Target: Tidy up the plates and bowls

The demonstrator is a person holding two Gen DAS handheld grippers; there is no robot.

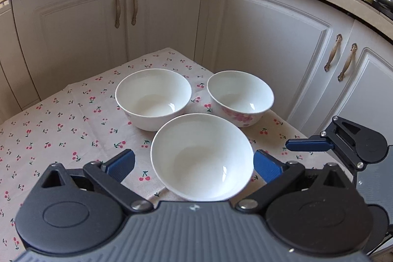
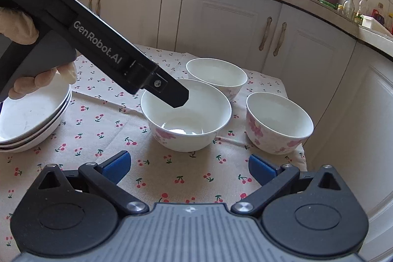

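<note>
While both tools are held above the cloth-covered bench, three white bowls are seen grouped on it. In the left wrist view, the nearest bowl sits at lower centre of the frame between the blue pads of the left tongs, which are spread wide on either side of its rim; whether the pads touch it cannot be told. Behind it, a second bowl is placed at centre left and a flowered bowl at centre right, the three close together. At the right edge of that frame, part of the right tongs is visible.

In the right wrist view, the right tongs are shown parted with only cherry-print cloth between the pads. The body of the left tool, gripped by a gloved hand, is seen crossing from upper left down over the middle bowl. A stack of shallow white plates rests at the left edge of the frame. White cabinet doors are seen behind the bench.
</note>
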